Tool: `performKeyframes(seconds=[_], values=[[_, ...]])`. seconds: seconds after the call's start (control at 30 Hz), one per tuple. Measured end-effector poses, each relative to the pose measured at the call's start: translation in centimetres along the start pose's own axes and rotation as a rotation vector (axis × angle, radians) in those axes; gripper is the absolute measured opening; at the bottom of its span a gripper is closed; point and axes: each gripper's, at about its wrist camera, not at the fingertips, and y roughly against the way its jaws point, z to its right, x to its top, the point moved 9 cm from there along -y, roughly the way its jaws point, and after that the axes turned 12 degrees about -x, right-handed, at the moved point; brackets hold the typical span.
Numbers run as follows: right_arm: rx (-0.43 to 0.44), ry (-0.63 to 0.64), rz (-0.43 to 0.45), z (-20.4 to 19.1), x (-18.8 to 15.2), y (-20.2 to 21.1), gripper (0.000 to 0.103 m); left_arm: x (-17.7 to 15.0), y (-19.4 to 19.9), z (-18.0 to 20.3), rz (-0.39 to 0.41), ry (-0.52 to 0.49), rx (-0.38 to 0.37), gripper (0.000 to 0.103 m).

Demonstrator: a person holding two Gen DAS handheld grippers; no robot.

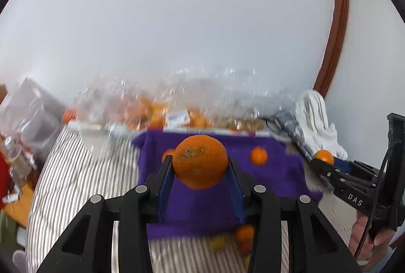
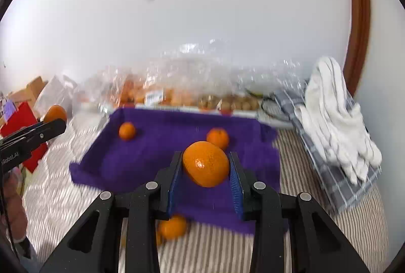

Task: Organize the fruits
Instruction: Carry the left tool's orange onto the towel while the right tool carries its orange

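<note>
Left gripper [image 1: 200,166] around round, dimpled orange [image 1: 200,161]

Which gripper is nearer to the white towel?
Right. The right gripper is close beside the white towel; the left gripper is farther, beyond the opposite side of the purple cloth.

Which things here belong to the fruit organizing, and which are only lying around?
Job:
- left gripper holding an orange
- right gripper holding a second orange
- purple cloth with two loose oranges

Lying about:
- white gloves
- checked cloth
- red box
</note>
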Motion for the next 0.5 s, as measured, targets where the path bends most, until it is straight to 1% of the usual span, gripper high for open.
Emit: performKeyframes(seconds=[0.07, 0.17, 0.23, 0.27, 0.33, 0.37, 0.43, 0.5], values=[[0.010, -0.011, 0.003, -0.3, 1.0, -1.1, 0.035, 0.8, -1.7, -0.3, 0.013, 0.001, -0.004, 0.039], [0.003, -0.020, -0.015, -0.9, 1.5, -3.7, 0.035, 0.3, -4.1, -1.1, -0.004, 0.025, -0.019, 0.039], [-0.009, -0.022, -0.038, -1.2, 0.7, -5.7, 0.035, -0.9, -5.9, -2.1, -0.021, 0.046, -0.016, 0.039], [-0.010, -0.021, -0.047, -1.3, 0.3, -6.3, 0.035, -1.7, -6.7, -2.6, -0.042, 0.050, -0.012, 0.039], [-0.004, -0.015, -0.067, -1.3, -0.6, -7.8, 0.035, -2.7, -7.5, -3.2, -0.065, 0.044, -0.017, 0.039], [-0.005, -0.011, -0.075, -1.3, -1.0, -8.4, 0.035, -3.1, -7.6, -3.5, -0.061, 0.046, -0.024, 0.039], [-0.010, 0.003, -0.088, -1.4, -1.5, -9.2, 0.035, -3.6, -8.1, -4.1, -0.069, 0.079, -0.028, 0.039], [-0.021, 0.017, -0.094, -1.3, -1.9, -9.8, 0.035, -3.8, -8.5, -4.5, -0.073, 0.090, -0.020, 0.039]])
